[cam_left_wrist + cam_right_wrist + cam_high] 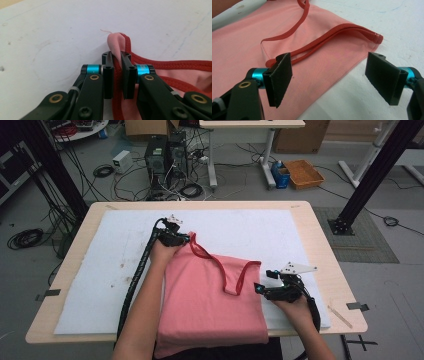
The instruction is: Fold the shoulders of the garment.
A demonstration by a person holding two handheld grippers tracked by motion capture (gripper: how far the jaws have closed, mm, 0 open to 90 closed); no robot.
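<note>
plain pink garment (pixel 210 295) with red trim, white mat (pixel 100 270)

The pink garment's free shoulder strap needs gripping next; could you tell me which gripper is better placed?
Right. The right gripper is open beside that strap corner, while the left gripper is shut on the pink garment.

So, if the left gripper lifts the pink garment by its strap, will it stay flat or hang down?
Probably it hangs down. The pink garment looks thin and soft: it bunches between the closed jaws of the left gripper, and its near edge drapes over the table edge. It seems light. The red trim may give some grip, so slipping seems unlikely.
</note>
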